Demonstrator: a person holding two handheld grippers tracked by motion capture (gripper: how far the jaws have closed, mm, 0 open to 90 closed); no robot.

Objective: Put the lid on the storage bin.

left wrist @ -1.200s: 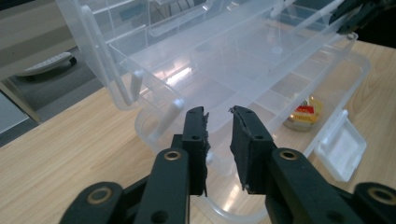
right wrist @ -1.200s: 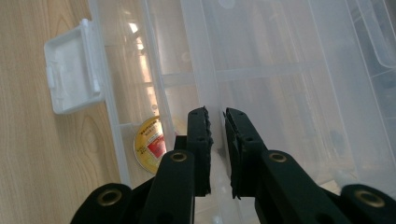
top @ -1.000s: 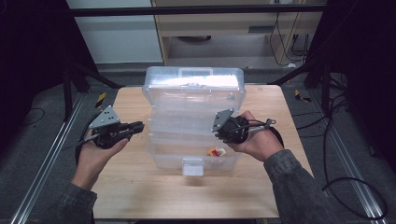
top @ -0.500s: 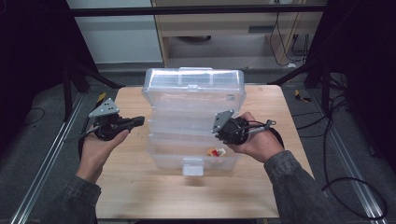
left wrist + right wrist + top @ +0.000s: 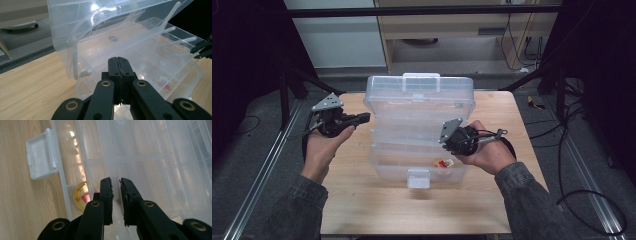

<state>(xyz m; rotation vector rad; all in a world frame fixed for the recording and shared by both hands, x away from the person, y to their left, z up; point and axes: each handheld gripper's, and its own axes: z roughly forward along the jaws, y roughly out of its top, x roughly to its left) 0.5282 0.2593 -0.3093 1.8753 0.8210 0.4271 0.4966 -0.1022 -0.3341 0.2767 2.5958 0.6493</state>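
- My left gripper (image 5: pixel 362 118) is closed with nothing between the jaws; in the left gripper view (image 5: pixel 119 65) the two pads press flat against each other.
- It hangs in the air just off the left end of the clear box (image 5: pixel 419 131), tips aimed at it but not touching.
- Past my left fingertips (image 5: pixel 113 66) the box stands open: its lid (image 5: pixel 100 22) tilts up above and behind them, and the tray (image 5: pixel 155 57) reaches out beyond.
- My right gripper (image 5: pixel 447 139) is pinched on a thin clear wall (image 5: pixel 110 157) of the box; in the right gripper view (image 5: pixel 115 181) that wall runs down into the narrow slit between the jaws.
- My right hand (image 5: pixel 484 152) sits at the right end of the box.
- Just to the left of my right fingertips (image 5: pixel 106 186), down in a compartment, lies a small round red-and-yellow piece (image 5: pixel 81 196), partly hidden behind my jaw.
- Farther left of those tips the white latch (image 5: pixel 41 160) sticks out from the box edge over the table (image 5: pixel 17 195).
- In the high view the box rests mid-table (image 5: pixel 362 200), between my two hands.
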